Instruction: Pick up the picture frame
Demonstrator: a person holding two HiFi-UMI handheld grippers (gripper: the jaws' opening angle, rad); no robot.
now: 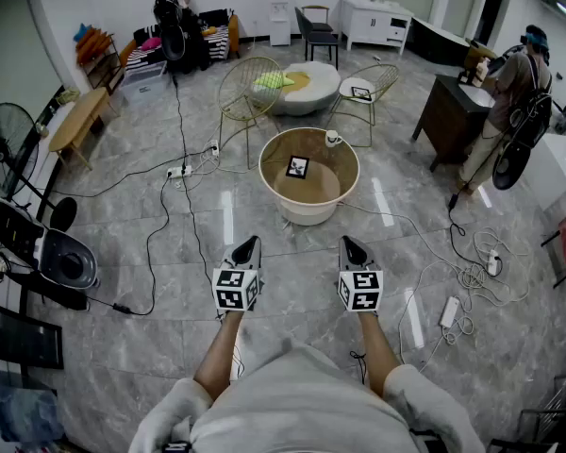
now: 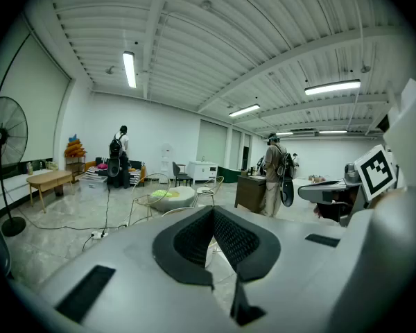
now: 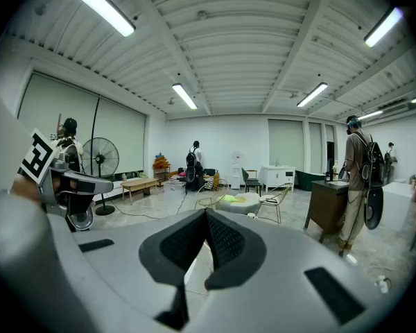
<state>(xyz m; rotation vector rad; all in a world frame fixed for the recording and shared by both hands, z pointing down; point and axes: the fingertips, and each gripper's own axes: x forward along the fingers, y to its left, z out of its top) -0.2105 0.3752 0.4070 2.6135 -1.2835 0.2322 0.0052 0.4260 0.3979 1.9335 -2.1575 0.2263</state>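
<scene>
The picture frame (image 1: 298, 167), small with a dark border, lies on a round white table (image 1: 281, 149) ahead of me in the head view. A white mug (image 1: 332, 139) stands at the table's far rim. My left gripper (image 1: 251, 243) and right gripper (image 1: 348, 243) are held side by side over the floor, short of the table, both pointing toward it. The left gripper (image 2: 212, 211) has its dark pads pressed together with nothing between them. The right gripper (image 3: 206, 214) is likewise shut and holds nothing. In both gripper views the jaws hide the frame.
Cables and power strips (image 1: 178, 171) cross the floor left and right of the table. Two wire chairs (image 1: 246, 91) and a round ottoman (image 1: 311, 85) stand behind it. A person works at a dark cabinet (image 1: 450, 114) at the right. A fan (image 1: 4, 141) stands at the left.
</scene>
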